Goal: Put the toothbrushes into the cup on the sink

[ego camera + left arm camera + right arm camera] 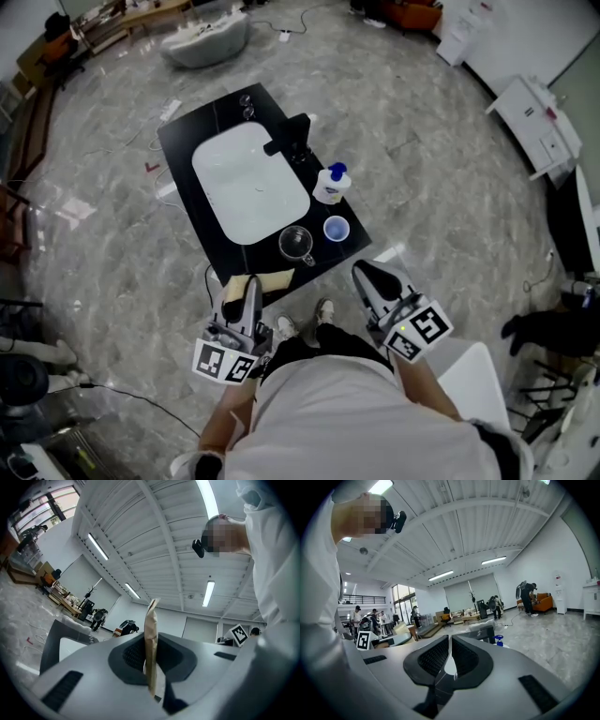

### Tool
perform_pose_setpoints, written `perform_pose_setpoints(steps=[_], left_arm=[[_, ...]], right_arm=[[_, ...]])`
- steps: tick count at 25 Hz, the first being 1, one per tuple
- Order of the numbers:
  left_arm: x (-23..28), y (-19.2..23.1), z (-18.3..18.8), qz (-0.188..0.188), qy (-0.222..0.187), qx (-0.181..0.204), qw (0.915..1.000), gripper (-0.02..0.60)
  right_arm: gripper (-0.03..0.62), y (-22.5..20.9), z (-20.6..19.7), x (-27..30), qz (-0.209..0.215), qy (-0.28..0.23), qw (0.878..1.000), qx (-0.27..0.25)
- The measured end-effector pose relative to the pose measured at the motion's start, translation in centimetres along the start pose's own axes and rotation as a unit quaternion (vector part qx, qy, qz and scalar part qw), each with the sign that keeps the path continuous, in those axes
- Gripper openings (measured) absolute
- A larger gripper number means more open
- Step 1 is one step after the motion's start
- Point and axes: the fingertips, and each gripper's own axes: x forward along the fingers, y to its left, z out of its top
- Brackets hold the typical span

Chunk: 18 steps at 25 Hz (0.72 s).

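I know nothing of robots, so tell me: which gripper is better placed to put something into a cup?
Left, likely. The left gripper is shut on a flat tan packet; the right gripper is shut and empty.

text: none legible | left gripper [250, 283] and right gripper [362, 273] cubes: square code patterns only | bottle [332, 184] label: unreadable

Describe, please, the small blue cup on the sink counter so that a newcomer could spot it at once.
On the grey floor stands a black sink counter with a white basin. At the counter's near right corner sits the blue cup, a white blue-capped bottle behind it and a clear glass to its left. It alone is open-topped and blue.
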Motion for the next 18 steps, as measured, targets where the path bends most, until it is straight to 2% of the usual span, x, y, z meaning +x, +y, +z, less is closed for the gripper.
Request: perform_pose_setpoints(steps=[6,9,14,18], left_arm=[[1.2,0.4,0.8,0.015,-0.013,0.003,0.9998,0.02],[1.7,1.8,0.2,0.034,-0.016,-0.013,0.9992,0.02],[3.5,4.5,-2.0,0.052,-0.011,-0.042,0.9977,0.02],[5.3,6.5,-4.0,0.052,0.007,-0.051,0.9973,0.02]], right_arm=[[0.048,-0.3,1.3,2.2,0.035,-0.004,0.999,-0.004],[0.048,0.0,1.9,3.0,0.051,-0.007,0.999,-0.015],[0.048,-1.9,1.8,2.6,0.039,0.001,0.999,-0.01],[0.048,-3.1,2.3,2.2,0.031,0.001,0.999,-0.016]])
